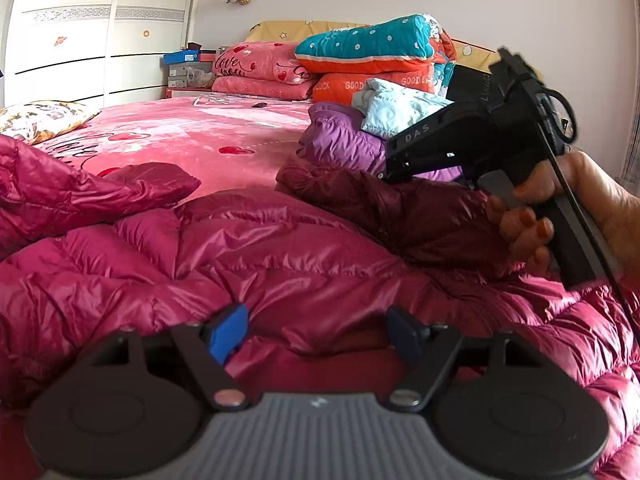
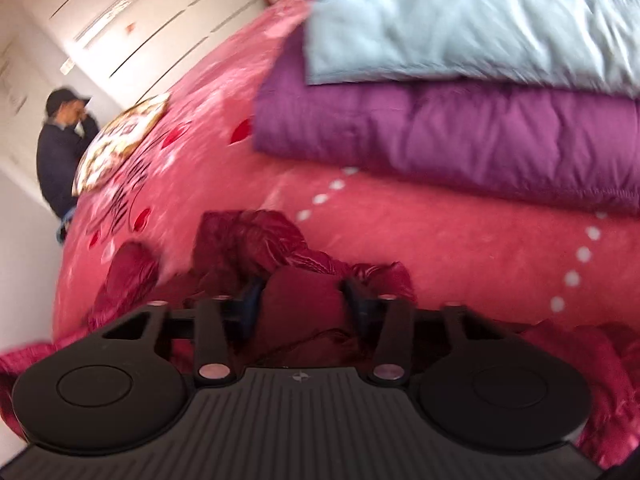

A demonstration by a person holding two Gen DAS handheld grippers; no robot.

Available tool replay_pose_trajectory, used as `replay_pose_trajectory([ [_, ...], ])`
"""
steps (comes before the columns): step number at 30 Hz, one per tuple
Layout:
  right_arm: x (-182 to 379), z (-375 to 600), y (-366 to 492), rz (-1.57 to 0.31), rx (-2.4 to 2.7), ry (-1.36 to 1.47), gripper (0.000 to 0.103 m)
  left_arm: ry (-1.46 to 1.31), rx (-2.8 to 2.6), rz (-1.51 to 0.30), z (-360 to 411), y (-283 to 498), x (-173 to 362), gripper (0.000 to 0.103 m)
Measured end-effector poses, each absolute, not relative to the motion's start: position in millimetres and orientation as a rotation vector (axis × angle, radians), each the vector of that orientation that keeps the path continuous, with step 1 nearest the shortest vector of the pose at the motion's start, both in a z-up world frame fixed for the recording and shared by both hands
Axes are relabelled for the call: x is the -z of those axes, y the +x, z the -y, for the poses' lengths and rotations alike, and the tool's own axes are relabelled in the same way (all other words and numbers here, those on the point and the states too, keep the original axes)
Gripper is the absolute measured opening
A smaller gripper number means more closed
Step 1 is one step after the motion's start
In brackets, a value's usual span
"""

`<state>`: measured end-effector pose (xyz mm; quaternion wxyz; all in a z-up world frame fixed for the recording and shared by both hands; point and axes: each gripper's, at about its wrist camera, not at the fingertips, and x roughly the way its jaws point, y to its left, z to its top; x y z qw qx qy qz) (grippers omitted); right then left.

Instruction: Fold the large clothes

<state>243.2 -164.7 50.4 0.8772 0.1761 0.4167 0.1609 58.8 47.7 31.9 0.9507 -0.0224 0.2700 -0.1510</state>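
**Slippery sleeve, crowded bed**

Slippage is the main risk: the right tool (image 2: 302, 294) has its jaws closed on a bunched fold of the magenta down jacket (image 1: 248, 248), apparently a sleeve, and the glossy quilted shell looks slick and springy, so the fabric could slide out if the sleeve is pulled across too fast. The right wrist view is blurred, which suggests quick motion and adds to that risk. A puffy fill also tends to spring back, so a fold may not stay flat unless it is pressed.

The left tool (image 1: 316, 330) hangs just above the jacket's body with its jaws spread wide and nothing between them; one blue pad (image 1: 228, 332) shows clearly. The jacket lies spread and rumpled on the pink bed cover (image 1: 208, 136), with its other sleeve (image 1: 80, 192) thrown out to the left.

Near the right sleeve sits a folded purple jacket (image 2: 460, 136) with a pale blue garment (image 2: 480, 20) on top; a wide swing could knock that stack. Behind it are stacked quilts (image 1: 372, 56) and pink pillows (image 1: 260, 68). A person in a cap (image 2: 64, 140) stands beside the bed, well apart.
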Motion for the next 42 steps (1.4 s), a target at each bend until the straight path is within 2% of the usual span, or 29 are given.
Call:
replay_pose_trajectory([
  [2, -64, 151, 232, -0.782, -0.277, 0.247, 0.027, -0.046, 0.307, -0.549, -48, 59, -32, 0.077],
  [4, -73, 137, 226, -0.713, -0.216, 0.118, 0.020, -0.045, 0.307, -0.549, -48, 59, -32, 0.077],
  [8, -74, 119, 223, -0.606, -0.053, -0.164, 0.018, -0.045, 0.307, -0.550, -47, 59, -32, 0.077],
  [18, -21, 131, 240, -0.664, 0.039, -0.201, 0.020, -0.035, 0.312, -0.556, -47, 58, -30, 0.078],
  [21, -26, 135, 231, -0.639, 0.041, -0.141, 0.037, -0.035, 0.313, -0.556, -48, 58, -31, 0.079],
  [22, -32, 140, 225, -0.626, 0.040, -0.111, 0.051, -0.035, 0.313, -0.556, -48, 58, -31, 0.079],
  [23, -39, 144, 219, -0.602, 0.052, -0.081, 0.070, -0.036, 0.314, -0.556, -48, 58, -31, 0.079],
  [25, -55, 155, 200, -0.552, 0.055, -0.019, 0.080, -0.038, 0.316, -0.555, -49, 58, -31, 0.079],
  [30, -80, 173, 148, -0.515, 0.050, 0.127, 0.080, -0.049, 0.329, -0.536, -51, 54, -36, 0.078],
  [35, -71, 190, 75, -0.519, 0.102, 0.260, 0.095, -0.067, 0.380, -0.506, -56, 42, -53, 0.077],
  [42, -60, 200, 37, -0.531, 0.133, 0.235, 0.096, -0.128, 0.394, -0.511, -52, 50, -85, 0.077],
])
